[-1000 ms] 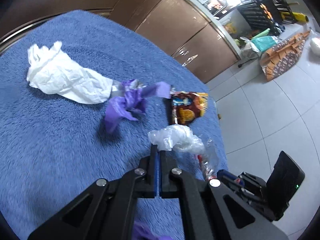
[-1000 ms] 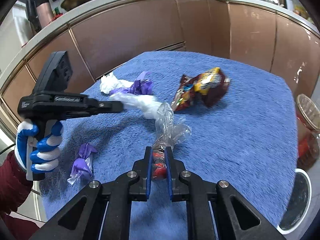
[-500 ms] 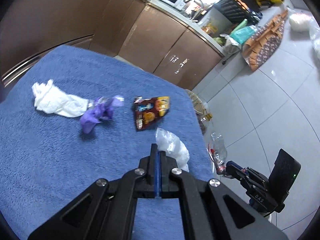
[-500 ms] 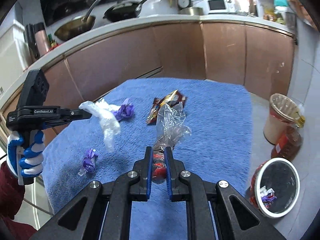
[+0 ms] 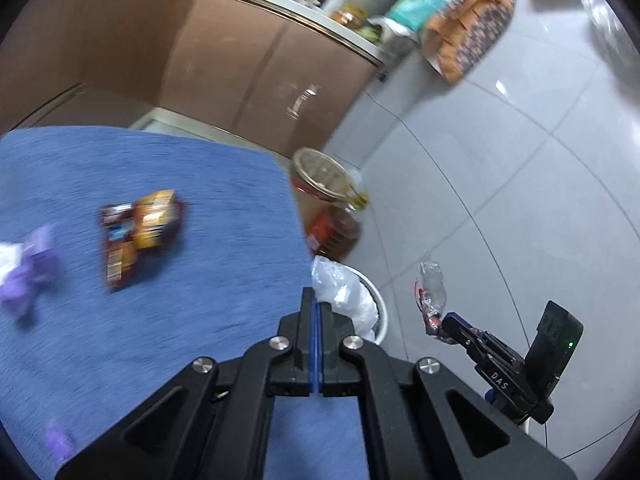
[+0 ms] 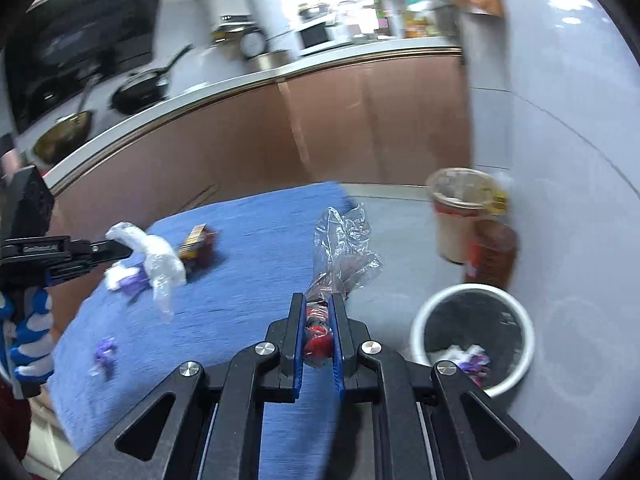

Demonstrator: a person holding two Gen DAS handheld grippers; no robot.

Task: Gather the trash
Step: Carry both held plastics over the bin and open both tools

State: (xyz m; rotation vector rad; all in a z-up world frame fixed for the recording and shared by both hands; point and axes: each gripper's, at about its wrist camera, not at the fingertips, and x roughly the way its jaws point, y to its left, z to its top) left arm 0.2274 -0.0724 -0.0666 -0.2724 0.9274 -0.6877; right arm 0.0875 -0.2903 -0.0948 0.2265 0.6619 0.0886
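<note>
Left gripper (image 5: pixel 315 304): my jaws were pressed together on a white bag (image 5: pixel 344 292), which bulged out past the tips over the table's edge and hid part of the bin (image 5: pixel 380 308) rim behind it.
Right gripper (image 6: pixel 318 312): my jaws pinched a clear wrapper (image 6: pixel 340 248); its crinkled top stood up beyond the tips, and something red sat squeezed between the pads, too crumpled to name.
Bin: white-rimmed, dark inside, on the floor just beside the table (image 6: pixel 248 272), to the right of my right gripper; a few scraps lay at its bottom, blurred.
Table: blue cloth, its near edge cut off by my own frames.
Snack packet (image 5: pixel 140 236): lay flat on the cloth, print smeared by blur.
Purple scraps (image 5: pixel 32 272): a larger wad at the left edge of the left view, touching something white that was cut off; a small bit (image 6: pixel 105 350) lay apart, nearer me.
Jars (image 6: pixel 464 216): two stood on the floor beyond the bin, touching or just beside each other; I could not tell which.
</note>
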